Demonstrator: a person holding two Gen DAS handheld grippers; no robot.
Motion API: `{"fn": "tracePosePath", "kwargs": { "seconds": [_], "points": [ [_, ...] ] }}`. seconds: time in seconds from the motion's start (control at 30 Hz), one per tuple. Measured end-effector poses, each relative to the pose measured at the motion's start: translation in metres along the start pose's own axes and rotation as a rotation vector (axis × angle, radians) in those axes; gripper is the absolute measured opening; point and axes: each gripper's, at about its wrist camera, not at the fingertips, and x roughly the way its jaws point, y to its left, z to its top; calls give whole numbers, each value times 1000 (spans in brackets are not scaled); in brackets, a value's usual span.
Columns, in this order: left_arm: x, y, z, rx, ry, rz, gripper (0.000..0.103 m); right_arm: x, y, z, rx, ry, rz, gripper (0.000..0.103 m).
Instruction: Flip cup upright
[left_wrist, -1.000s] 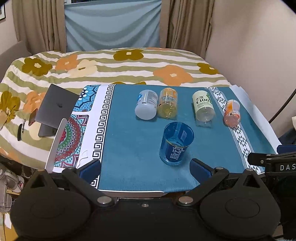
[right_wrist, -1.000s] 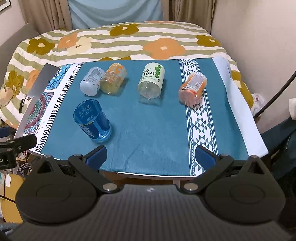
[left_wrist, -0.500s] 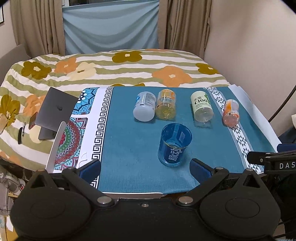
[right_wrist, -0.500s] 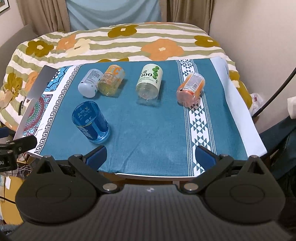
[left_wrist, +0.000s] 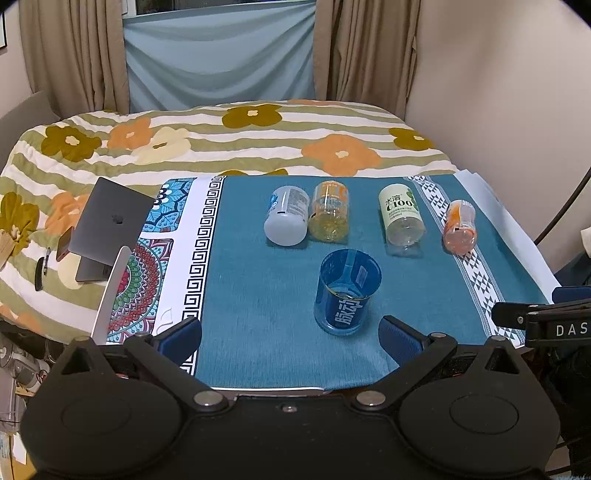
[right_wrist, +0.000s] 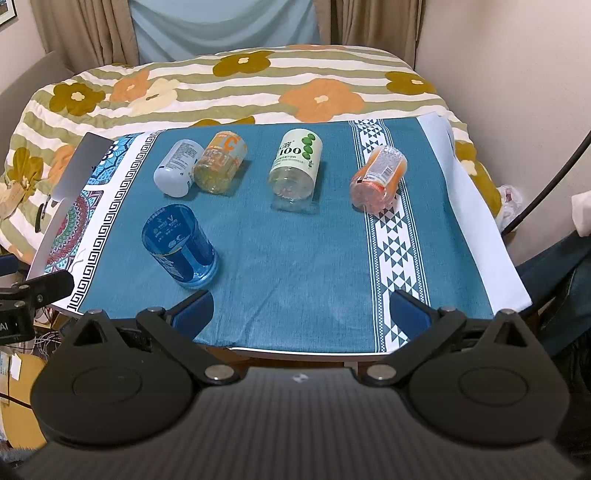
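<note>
A blue see-through cup (left_wrist: 347, 293) stands upright on the teal tablecloth (left_wrist: 258, 295), open end up, also in the right wrist view (right_wrist: 181, 249). Behind it lie several cups on their sides: a white one (left_wrist: 286, 220), a yellow-orange one (left_wrist: 328, 218), a pale green "C100" one (left_wrist: 400, 216) and an orange one (left_wrist: 459, 227). My left gripper (left_wrist: 290, 341) is open and empty near the table's front edge, just short of the blue cup. My right gripper (right_wrist: 301, 314) is open and empty at the front edge, right of the blue cup.
A grey laptop (left_wrist: 107, 229) rests on the flowered bed (left_wrist: 221, 140) left of the table. A white board (left_wrist: 110, 291) leans at the table's left edge. A wall (left_wrist: 517, 92) stands to the right. The right gripper's body shows in the left wrist view (left_wrist: 546, 325).
Both grippers have drawn back and risen slightly, so the table sits a little farther away. The cups have not moved.
</note>
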Motion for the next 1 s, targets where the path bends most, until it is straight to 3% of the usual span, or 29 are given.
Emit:
{"fn": "tracePosePath", "kwargs": {
  "seconds": [1.0],
  "points": [
    [-4, 6, 1, -3, -24, 24, 103, -1, 2, 0, 5, -4, -4, 103]
  ]
}}
